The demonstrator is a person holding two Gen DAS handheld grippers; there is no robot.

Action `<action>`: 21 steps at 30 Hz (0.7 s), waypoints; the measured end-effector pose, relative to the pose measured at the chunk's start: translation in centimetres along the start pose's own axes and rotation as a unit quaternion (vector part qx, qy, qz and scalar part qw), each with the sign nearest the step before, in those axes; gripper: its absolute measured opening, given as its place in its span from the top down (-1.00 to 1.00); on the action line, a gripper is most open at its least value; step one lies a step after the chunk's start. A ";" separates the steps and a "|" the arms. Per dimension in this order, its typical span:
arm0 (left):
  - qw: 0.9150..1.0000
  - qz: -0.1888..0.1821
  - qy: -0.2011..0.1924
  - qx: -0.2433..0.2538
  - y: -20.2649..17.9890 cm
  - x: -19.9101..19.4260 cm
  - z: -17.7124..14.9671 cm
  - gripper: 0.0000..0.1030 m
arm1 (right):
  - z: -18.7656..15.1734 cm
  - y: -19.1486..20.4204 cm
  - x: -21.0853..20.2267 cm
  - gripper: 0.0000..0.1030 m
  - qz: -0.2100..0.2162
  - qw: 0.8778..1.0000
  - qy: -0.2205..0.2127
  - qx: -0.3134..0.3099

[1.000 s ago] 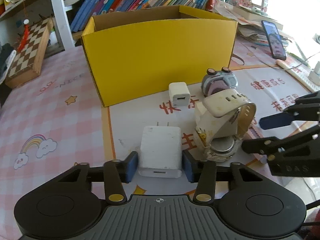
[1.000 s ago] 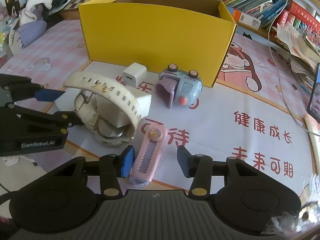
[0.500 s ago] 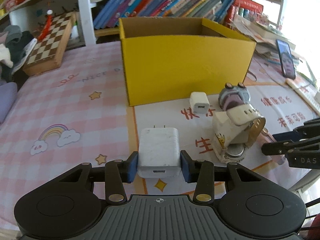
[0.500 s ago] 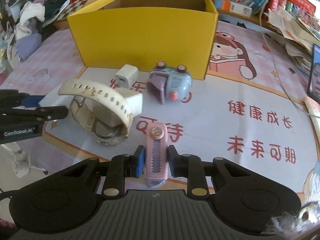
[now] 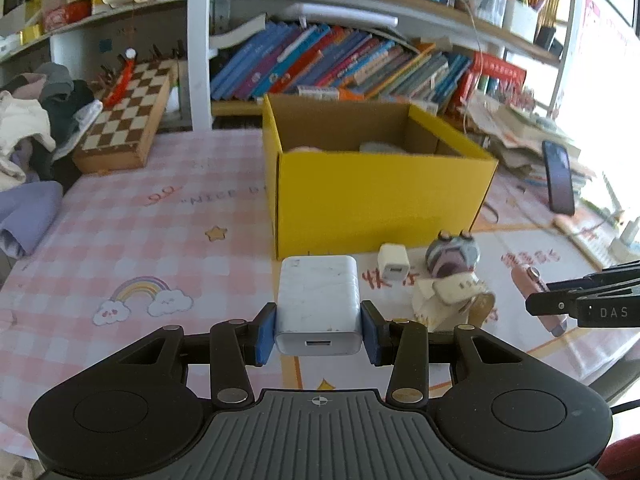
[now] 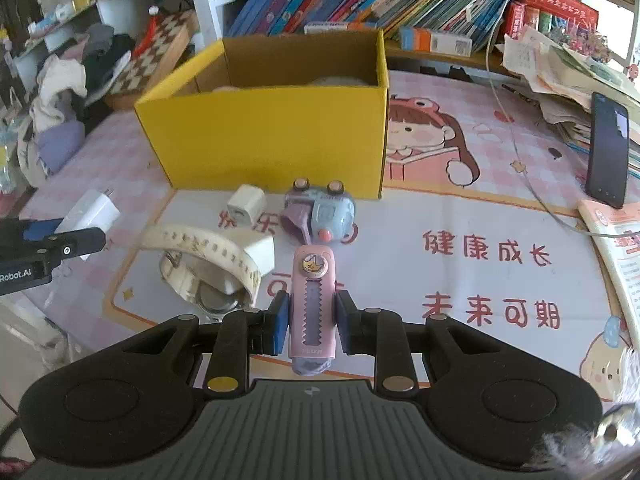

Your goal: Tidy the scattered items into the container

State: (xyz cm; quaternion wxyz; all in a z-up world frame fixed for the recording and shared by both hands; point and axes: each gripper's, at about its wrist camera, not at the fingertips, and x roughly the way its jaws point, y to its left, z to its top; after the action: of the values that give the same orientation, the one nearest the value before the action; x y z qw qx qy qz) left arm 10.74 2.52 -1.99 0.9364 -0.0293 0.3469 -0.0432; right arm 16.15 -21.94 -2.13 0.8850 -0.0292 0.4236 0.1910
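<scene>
Both grippers are carrying loads. The left gripper [image 5: 318, 326] is clamping a big white charger [image 5: 318, 300] across its flat sides; the right gripper [image 6: 311, 322] is pinching a pink utility knife [image 6: 313, 300] mid-body, long axis running straight ahead along the fingers. The yellow box [image 5: 380, 196] is sitting dead ahead of both, open top up — the left one looks marginally nearer. It's plain cardboard with thin walls. The charger is smooth hard plastic, rounded edges. Still lying just short of the box: a small white plug [image 6: 246, 208], a grey-purple toy [image 6: 320, 212] and a cream watch [image 6: 212, 264].

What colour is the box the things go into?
Bright yellow outside, plain brown cardboard inside: the box shows best in the right wrist view.
</scene>
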 end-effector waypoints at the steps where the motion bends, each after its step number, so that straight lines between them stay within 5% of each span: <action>1: 1.000 -0.001 -0.006 0.000 0.0 -0.4 0.2 0.19 | 0.1 0.0 -0.3 0.55 0.002 1.000 -0.003 0.001; 21: 0.991 -0.057 -0.118 0.032 -1.5 -4.1 7.2 0.19 | 6.7 0.2 -6.0 0.55 0.039 0.994 -0.097 -0.031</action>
State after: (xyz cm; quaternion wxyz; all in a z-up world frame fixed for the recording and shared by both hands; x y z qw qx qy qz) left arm 12.25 1.58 6.26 0.9673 -0.0240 0.2305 -0.1034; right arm 17.58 -22.22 6.73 0.9124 -0.0216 0.3307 0.2400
